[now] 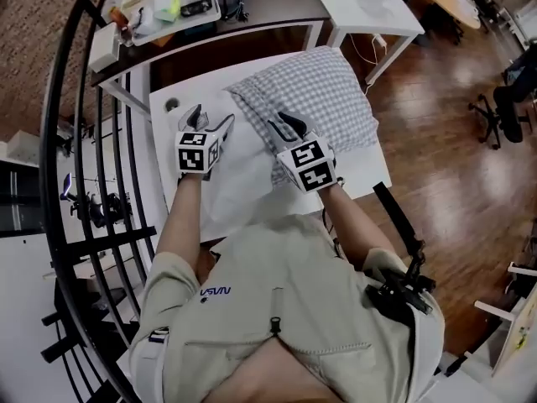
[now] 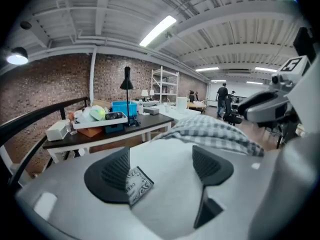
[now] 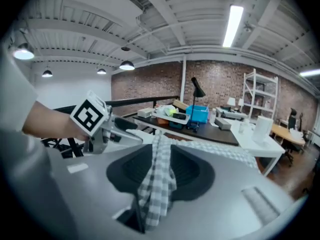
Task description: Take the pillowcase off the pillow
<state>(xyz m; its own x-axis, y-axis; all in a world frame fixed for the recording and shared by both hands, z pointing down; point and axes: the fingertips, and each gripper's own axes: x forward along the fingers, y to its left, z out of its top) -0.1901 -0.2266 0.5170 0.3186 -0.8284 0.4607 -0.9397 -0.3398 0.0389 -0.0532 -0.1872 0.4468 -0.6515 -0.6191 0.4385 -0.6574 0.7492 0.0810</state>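
Pinching a bunched fold of the checked pillowcase (image 1: 323,91), the right gripper (image 3: 160,170) has its pads pressed on the cloth at the near edge. Left gripper (image 2: 165,166) is spread wide w/ nothing squeezed; a small printed tag (image 2: 136,184) sits by one pad. Pillowcase lies on the white table (image 1: 161,133).

White pillow (image 1: 243,179) and checked pillowcase (image 1: 315,99) fill the table (image 1: 164,128) (a strip free at left).

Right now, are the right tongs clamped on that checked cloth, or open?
Clamped: the right tongs pinch a bunched strip of the checked pillowcase between their dark pads.
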